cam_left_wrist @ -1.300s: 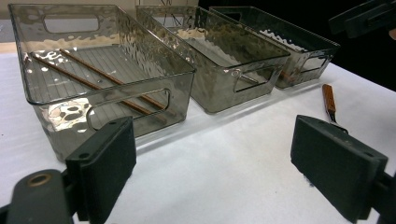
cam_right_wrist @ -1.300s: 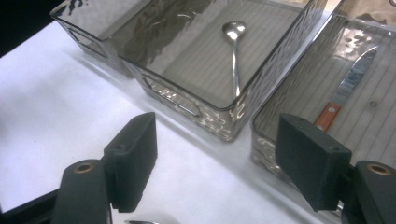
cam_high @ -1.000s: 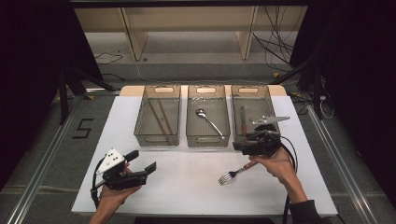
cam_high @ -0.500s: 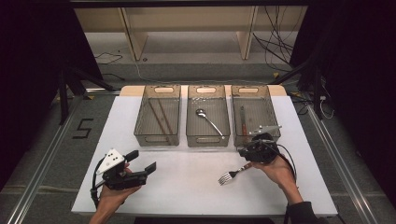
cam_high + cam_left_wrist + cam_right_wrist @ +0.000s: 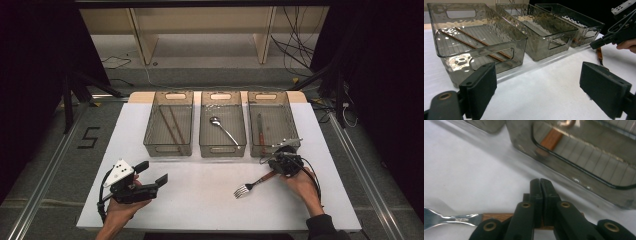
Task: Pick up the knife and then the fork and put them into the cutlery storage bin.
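White table (image 5: 210,200), dark surround, three smoky clear bins in a row at its far side. Left gripper (image 5: 150,176): at the near left, resting in the hand, jaws wide apart, nothing between them. Left bin (image 5: 169,125): two chopsticks. Middle bin (image 5: 223,122): one spoon (image 5: 222,129). Fork (image 5: 255,183): flat on the table in front of the right bin (image 5: 272,122), wooden handle, tines toward the near left. Right gripper (image 5: 276,165): jaws just closed, pressed together over the fork's handle end.
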Demonstrator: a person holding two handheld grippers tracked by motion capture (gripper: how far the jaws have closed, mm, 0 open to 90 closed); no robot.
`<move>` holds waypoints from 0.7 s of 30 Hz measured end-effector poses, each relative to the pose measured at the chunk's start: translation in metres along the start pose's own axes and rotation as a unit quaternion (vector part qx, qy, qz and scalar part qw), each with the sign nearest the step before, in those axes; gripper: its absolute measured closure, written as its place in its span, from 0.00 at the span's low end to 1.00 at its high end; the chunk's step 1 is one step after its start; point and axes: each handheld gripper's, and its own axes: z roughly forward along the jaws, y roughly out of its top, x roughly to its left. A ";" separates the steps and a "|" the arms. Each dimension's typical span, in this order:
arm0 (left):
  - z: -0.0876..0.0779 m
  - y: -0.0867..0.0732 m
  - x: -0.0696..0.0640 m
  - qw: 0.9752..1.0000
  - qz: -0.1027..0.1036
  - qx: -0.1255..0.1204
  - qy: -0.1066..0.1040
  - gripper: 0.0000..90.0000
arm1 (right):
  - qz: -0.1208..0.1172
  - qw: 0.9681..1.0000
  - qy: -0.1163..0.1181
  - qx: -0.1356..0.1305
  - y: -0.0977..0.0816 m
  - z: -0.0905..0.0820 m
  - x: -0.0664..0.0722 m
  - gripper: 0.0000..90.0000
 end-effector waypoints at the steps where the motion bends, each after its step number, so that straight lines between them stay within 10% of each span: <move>1: 0.000 0.000 0.000 1.000 0.000 0.000 0.000 0.15 | 0.003 1.000 0.000 0.002 -0.001 0.001 -0.001 1.00; 21: 0.000 0.000 0.000 1.000 0.002 0.000 0.000 0.15 | 0.029 0.999 0.002 0.035 -0.026 -0.017 -0.002 1.00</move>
